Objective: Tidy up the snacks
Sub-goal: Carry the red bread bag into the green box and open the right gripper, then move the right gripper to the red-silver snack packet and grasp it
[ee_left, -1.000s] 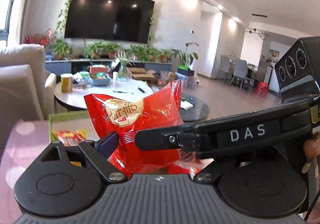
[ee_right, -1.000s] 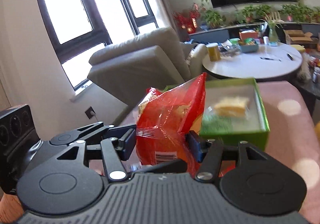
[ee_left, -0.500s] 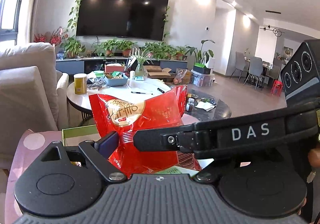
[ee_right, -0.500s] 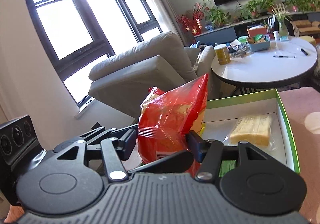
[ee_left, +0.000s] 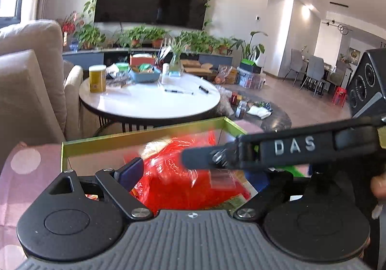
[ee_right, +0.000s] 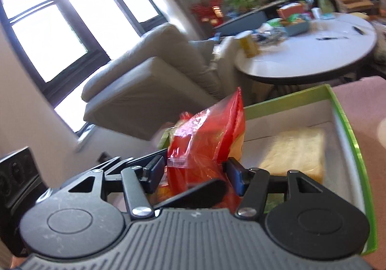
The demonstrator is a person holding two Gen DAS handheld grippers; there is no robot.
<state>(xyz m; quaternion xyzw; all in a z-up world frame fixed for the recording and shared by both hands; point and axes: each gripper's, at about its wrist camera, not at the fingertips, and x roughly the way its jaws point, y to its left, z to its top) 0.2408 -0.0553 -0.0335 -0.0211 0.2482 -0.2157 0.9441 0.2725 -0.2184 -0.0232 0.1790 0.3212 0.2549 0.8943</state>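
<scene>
Carrying the red snack bag (ee_right: pixel 205 139) toward the green-rimmed box (ee_right: pixel 347 125), both hands looked busy with the placing step. The right gripper (ee_right: pixel 194 171) had its jaws clenched on the bag's lower end, holding it upright over the box's near corner, beside a pale wrapped cake (ee_right: pixel 294 149) already lying inside. The left gripper (ee_left: pixel 193 168) had its jaws spread wide either side of the bag; whether they pressed it I could not tell. Next, probably: lowering the bag flat into the free floor, then releasing. Legible writing: "DAS" (ee_left: pixel 294 145) on the right gripper's arm; the bag's print was blurred.
</scene>
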